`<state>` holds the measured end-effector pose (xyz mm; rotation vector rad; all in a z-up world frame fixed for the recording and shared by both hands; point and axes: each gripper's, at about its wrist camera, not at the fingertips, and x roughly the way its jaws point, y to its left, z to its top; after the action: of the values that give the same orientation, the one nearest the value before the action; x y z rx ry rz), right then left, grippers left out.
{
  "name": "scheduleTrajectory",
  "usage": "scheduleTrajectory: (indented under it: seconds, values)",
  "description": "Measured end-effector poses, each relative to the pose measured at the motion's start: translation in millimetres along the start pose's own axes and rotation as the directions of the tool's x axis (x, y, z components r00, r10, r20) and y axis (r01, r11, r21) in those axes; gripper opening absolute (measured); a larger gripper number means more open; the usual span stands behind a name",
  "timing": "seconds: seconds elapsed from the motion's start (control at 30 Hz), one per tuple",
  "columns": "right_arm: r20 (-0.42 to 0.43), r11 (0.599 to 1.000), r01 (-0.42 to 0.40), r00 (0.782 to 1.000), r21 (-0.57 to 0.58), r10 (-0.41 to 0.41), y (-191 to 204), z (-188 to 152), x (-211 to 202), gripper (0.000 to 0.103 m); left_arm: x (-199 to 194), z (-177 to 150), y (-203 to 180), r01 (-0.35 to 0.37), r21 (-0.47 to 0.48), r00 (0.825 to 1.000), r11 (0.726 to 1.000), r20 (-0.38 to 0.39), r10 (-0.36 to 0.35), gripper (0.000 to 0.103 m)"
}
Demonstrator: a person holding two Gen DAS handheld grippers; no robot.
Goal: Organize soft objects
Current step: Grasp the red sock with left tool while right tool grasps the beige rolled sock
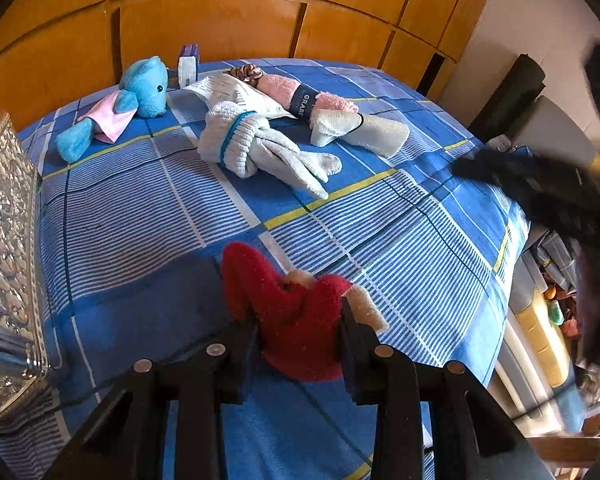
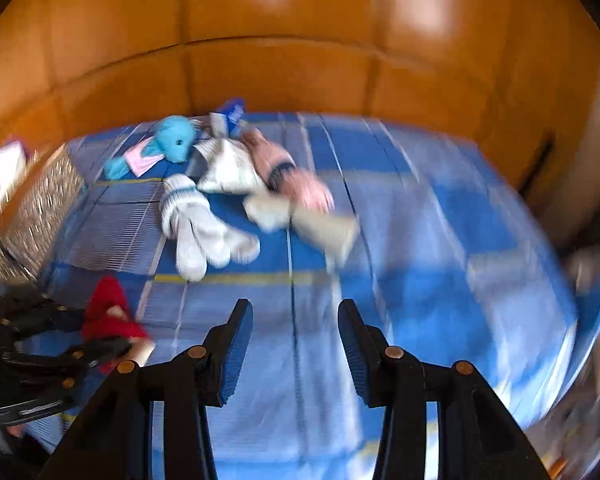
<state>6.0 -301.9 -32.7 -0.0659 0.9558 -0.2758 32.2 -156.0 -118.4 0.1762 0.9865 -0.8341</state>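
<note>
Pinching a red plush toy (image 1: 296, 320), the left hand-held gripper (image 1: 296, 344) hangs over the blue checked bedsheet (image 1: 380, 248) below orange wooden panelling (image 1: 220, 20).

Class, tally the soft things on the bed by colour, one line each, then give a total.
Blue: 1, plush toy
Red: 1, soft toy
White: 2, sock bundle, tied sock
Pink: 1, banded roll
Total: 5

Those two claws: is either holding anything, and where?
Left claw pinches the red plush toy across its middle. Right claw holds nothing.
</note>
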Motion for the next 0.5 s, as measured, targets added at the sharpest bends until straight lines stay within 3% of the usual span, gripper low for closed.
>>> scheduleTrajectory:
  seconds: [0.1,0.23,0.37,0.4,0.43,0.5]
  values:
    - [0.006,0.978,0.05,0.999,-0.203,-0.05,12.7,28.9,24.4,0.044,-0.6,-0.9,4.8,0.022,-0.027,1.0,0.999,0.007,-0.022,0.034]
    - [-0.1,0.919,0.033,0.992,-0.393,-0.079,28.3,53.6,76.1,0.046,-1.0,-0.8,6.9,0.03,-0.035,1.0,0.999,0.009,-0.03,0.034]
    - [-0.157,0.898,0.054,0.978,-0.437,-0.136,29.7,61.5,114.9,0.047,-1.6,-2.0,8.1,0.035,-0.038,0.999,0.999,0.018,-0.035,0.035]
    - [-0.175,0.902,0.048,0.975,-0.429,-0.136,28.3,61.8,121.7,0.045,-1.5,-2.0,8.4,0.036,-0.038,0.999,0.999,0.019,-0.035,0.035]
    - [-0.185,0.906,0.048,0.973,-0.42,-0.137,27.7,61.9,126.0,0.03,-1.7,-2.2,8.7,0.037,-0.038,0.999,0.999,0.021,-0.037,0.035]
    - [-0.201,0.924,0.035,0.972,-0.381,-0.12,22.4,61.4,124.9,0.017,-1.8,-2.5,8.7,0.04,-0.04,0.999,0.998,0.024,-0.039,0.035]
